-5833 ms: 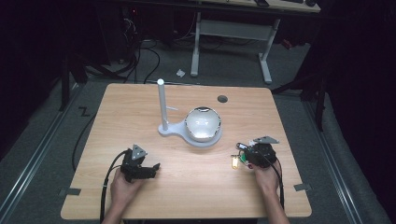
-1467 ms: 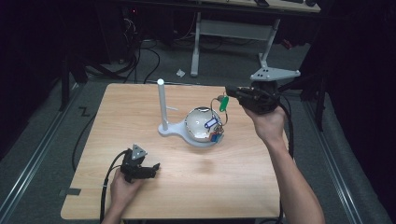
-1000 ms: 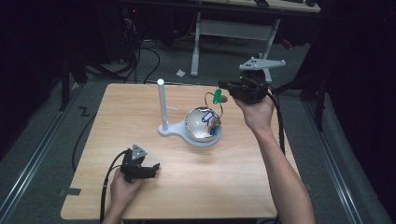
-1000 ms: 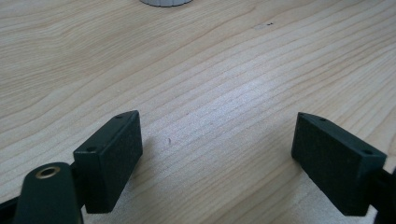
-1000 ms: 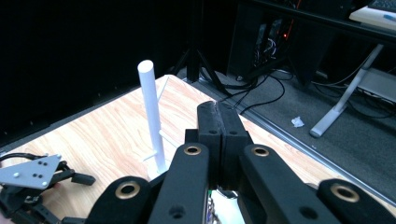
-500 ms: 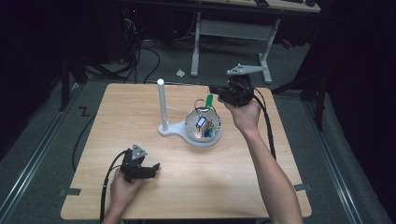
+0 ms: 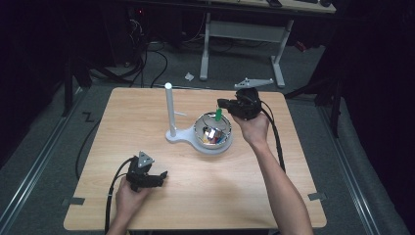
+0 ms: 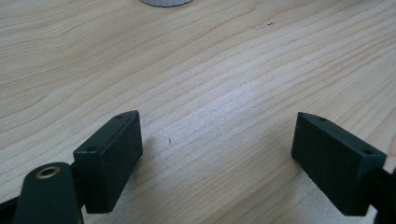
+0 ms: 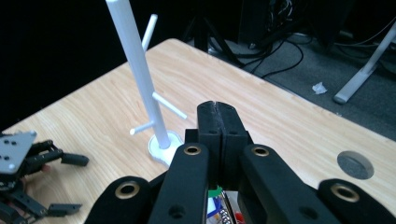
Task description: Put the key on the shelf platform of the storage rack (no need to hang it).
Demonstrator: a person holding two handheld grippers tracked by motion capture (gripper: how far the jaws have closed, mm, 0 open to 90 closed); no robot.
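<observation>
My right gripper (image 7: 221,104) hovers over the far rim of a shiny metal bowl (image 7: 197,131). Its jaws are shut on a small green tag (image 7: 218,115) that hangs down from the tips toward the bowl. In the right gripper view the jaws (image 9: 215,122) are pressed together, and a sliver of the green tag (image 9: 215,192) peeks out below them. Small colourful items (image 7: 213,136) lie in the bowl. My left gripper (image 7: 157,176) rests low on the near left of the table, open, with bare wood between its jaws (image 8: 217,158).
The bowl sits on a white base with an upright white post (image 7: 169,109) that has short side pegs (image 9: 169,106). A round grommet hole (image 9: 355,164) is in the wooden table (image 7: 210,191) at the back. Cables and desk legs lie on the floor beyond.
My right gripper has come down and to the left with the green tag, from above the table's back right to just over the bowl. The left gripper has stayed put.
</observation>
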